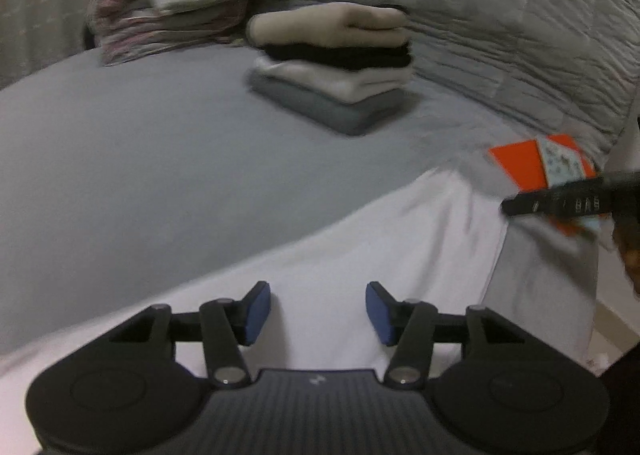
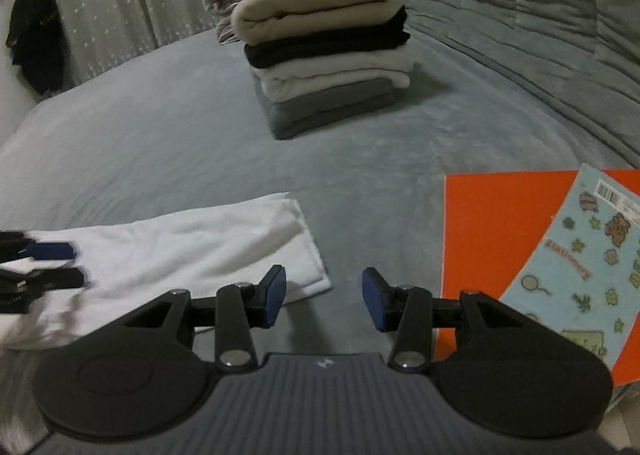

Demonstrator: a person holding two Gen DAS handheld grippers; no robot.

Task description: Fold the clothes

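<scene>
Directly under the left gripper (image 1: 318,313), in the left wrist view, a white garment (image 1: 360,255) is seen spread on the bed (image 1: 140,159). The jaws stand wide with nothing between them, and white cloth shows in the gap beneath. From this gripper the garment runs ahead and to the right, its far end lying near an orange folder (image 1: 520,165). Part of the right gripper (image 1: 560,203) is seen just past that end, in front of the folder; its jaws cannot be made out here. Well beyond the garment a stack (image 1: 336,63) of folded clothes stands on the bed.

In the right wrist view, the right gripper (image 2: 324,301) is held wide and empty over bare bed just beside the garment's (image 2: 180,255) near corner. The garment lies to its left as a long, narrow band, seemingly already doubled lengthwise, with its long axis running from the lower left up toward the stack (image 2: 324,55). The left gripper (image 2: 52,267) sits at the band's left end, its fingers apart. The folder (image 2: 500,235) lies to the right of the right gripper.

So each gripper is nearer one end of the band: the left to the left end, the right to the squared end by the folder. Any crosswise fold would turn on bringing those ends together along that axis.
</scene>
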